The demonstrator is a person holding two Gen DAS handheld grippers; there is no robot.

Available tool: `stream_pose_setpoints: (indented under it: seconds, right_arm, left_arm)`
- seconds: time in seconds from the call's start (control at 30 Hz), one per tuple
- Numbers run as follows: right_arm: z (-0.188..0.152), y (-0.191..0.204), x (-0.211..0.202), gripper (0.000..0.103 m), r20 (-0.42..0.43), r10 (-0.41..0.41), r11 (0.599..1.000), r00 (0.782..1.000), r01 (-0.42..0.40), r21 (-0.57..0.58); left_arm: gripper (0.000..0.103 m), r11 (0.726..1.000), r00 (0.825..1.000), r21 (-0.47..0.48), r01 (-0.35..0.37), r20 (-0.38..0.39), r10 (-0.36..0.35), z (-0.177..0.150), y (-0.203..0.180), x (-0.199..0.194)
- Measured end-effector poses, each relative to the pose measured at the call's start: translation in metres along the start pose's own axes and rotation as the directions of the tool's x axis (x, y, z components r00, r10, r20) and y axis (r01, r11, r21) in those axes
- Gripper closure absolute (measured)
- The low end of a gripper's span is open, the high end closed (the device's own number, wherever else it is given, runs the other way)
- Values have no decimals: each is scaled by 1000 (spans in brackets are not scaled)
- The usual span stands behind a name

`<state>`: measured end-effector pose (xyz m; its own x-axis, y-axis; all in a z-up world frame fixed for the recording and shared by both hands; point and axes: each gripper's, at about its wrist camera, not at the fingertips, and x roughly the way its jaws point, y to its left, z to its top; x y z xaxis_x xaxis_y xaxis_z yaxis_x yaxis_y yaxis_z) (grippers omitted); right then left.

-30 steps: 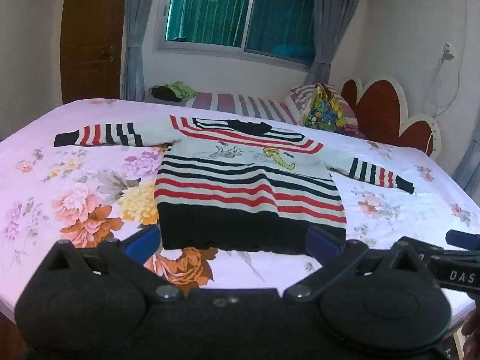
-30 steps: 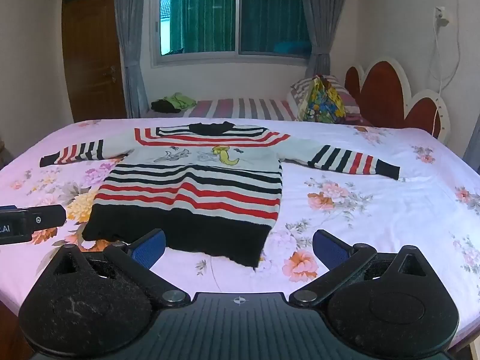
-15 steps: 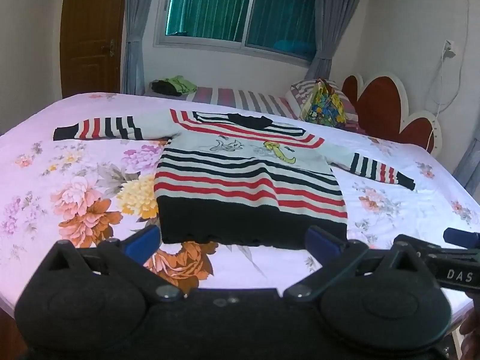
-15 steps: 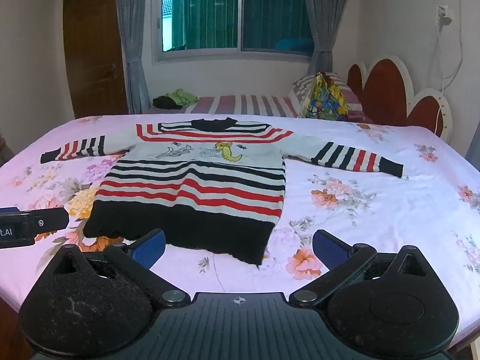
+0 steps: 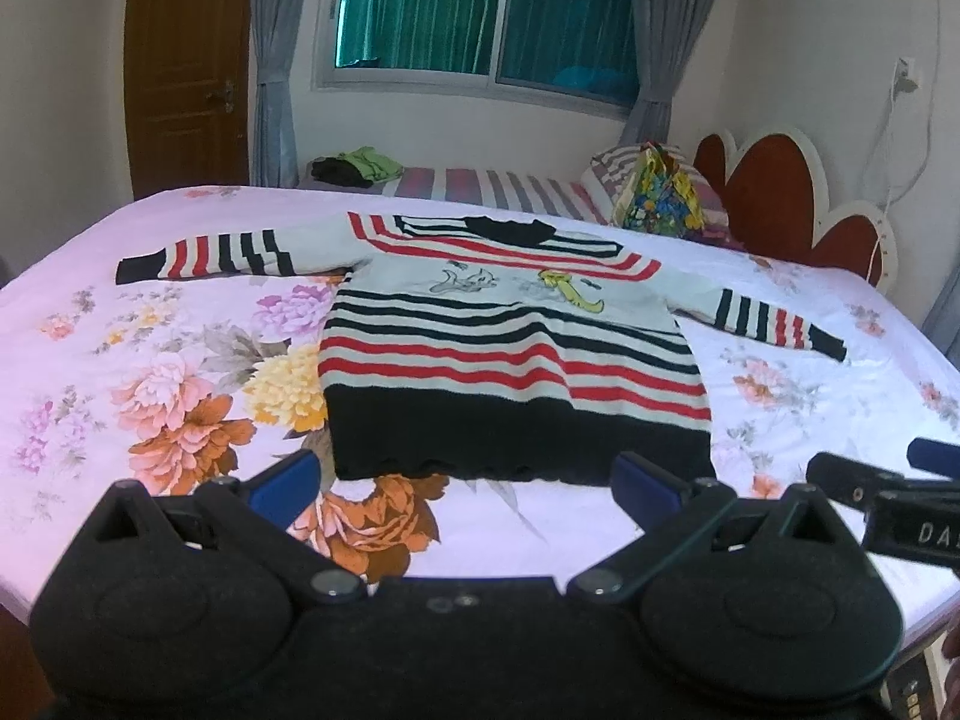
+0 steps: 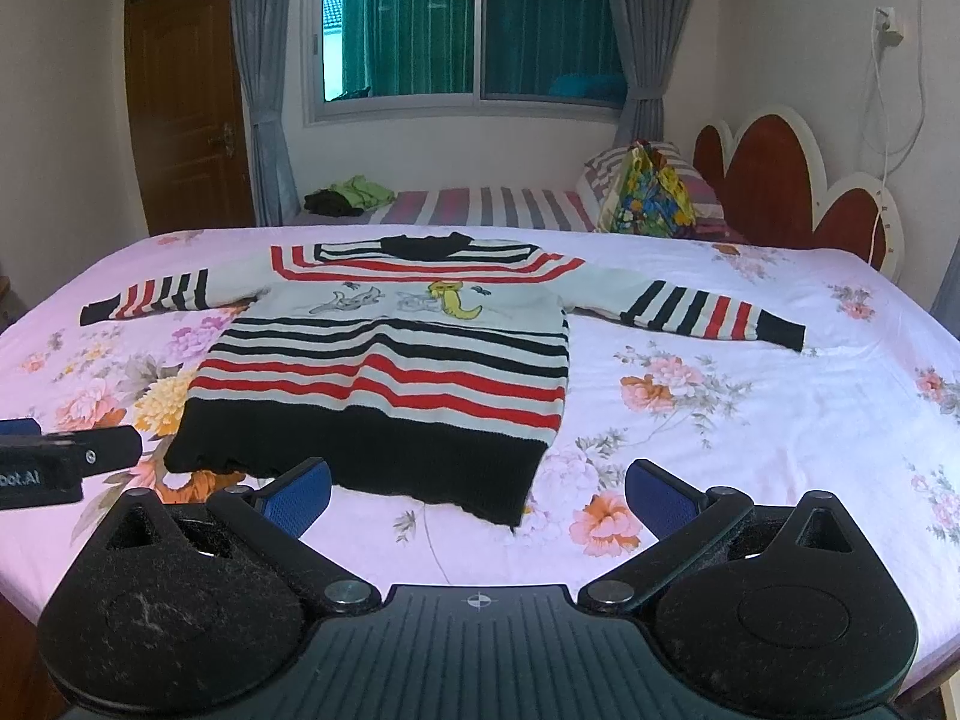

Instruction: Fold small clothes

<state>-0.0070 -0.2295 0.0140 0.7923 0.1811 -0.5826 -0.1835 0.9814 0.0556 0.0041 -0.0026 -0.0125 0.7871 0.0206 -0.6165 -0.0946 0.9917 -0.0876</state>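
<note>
Now hovering at the near edge of the bed (image 6: 780,300). Striped sweater (image 5: 510,354) spread flat, front up, sleeves out wide, hem nearest, ready for folding. Left gripper (image 5: 465,477) parted wide, holding nothing, lined up on the hem. Right gripper (image 6: 477,489) likewise spread and unladen, over the hem's right corner.
</note>
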Motion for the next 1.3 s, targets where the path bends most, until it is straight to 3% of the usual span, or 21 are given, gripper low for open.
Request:
stream_pose_setpoints:
  seconds: [1.3]
  right_arm:
    - [0, -4, 3, 0, -10, 1, 1000, 1000, 0, 13]
  left_arm:
    - [1, 1000, 1000, 25, -4, -14, 4, -2, -10, 4]
